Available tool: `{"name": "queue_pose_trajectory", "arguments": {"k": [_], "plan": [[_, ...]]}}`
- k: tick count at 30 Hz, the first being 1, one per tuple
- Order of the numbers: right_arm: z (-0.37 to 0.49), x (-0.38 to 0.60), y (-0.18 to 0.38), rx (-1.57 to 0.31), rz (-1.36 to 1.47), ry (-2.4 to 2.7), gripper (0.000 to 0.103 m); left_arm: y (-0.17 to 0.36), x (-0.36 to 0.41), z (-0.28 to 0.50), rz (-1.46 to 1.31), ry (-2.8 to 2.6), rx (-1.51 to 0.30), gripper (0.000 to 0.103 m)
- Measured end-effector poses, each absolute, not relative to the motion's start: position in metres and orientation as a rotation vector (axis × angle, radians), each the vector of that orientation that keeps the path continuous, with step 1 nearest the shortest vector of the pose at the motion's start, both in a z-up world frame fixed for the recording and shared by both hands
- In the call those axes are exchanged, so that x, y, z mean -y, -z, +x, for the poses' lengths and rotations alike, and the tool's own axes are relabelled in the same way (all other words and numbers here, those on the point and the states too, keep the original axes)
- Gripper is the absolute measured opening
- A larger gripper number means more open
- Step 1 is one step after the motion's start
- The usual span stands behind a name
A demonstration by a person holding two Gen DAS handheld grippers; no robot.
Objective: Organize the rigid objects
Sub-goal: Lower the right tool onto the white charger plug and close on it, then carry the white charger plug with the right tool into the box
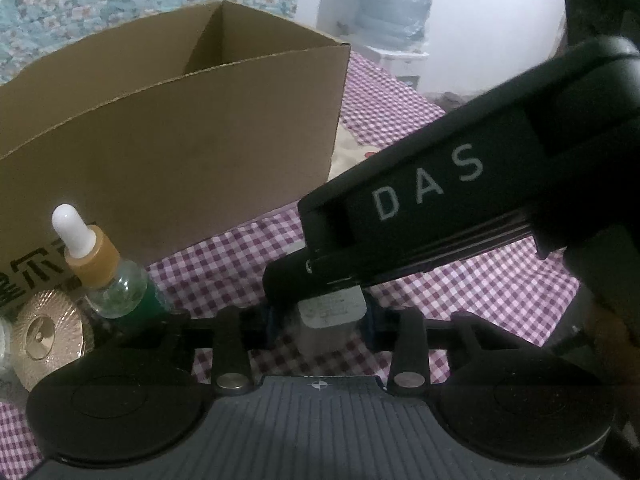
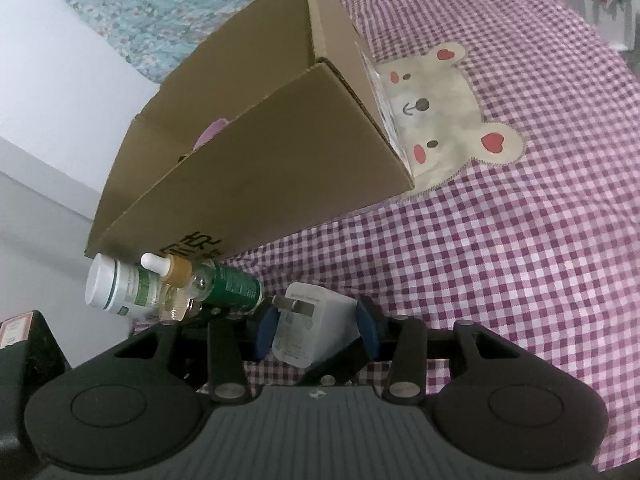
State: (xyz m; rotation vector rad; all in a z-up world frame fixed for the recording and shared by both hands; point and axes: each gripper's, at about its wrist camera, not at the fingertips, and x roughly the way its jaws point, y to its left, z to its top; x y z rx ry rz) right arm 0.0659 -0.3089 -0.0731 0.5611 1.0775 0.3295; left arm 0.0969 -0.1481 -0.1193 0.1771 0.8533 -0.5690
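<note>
Right gripper [image 2: 316,326] clamps a white charger plug [image 2: 310,324], label unreadable; left gripper [image 1: 320,316] closes around it too, beneath "DAS" lettering.

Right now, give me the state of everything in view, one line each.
cardboard box, open on top.
dropper bottle, capped, upright.
white jar, lid on.
charger, clamped, tilted.
right gripper, shut on charger.
left gripper, around charger; grip unclear.
</note>
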Motion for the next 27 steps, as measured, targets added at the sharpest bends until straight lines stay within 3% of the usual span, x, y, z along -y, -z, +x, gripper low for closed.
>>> {"name": "queue_pose_trajectory", "arguments": {"k": [9, 13, 27], "plan": [[0.057, 0.308, 0.067, -1.045, 0.535, -0.318, 0.039, 0.118, 0.153, 0.094, 0.191, 0.558, -0.836, 0.030], [0.050, 0.307, 0.060, -1.029, 0.515, -0.320, 0.024, 0.114, 0.147, 0.094, 0.170, 0.542, -0.840, 0.026], [0.028, 0.314, 0.042, -0.996, 0.549, -0.331, 0.023, 0.095, 0.136, 0.074, 0.161, 0.539, -0.769, 0.026]]}}
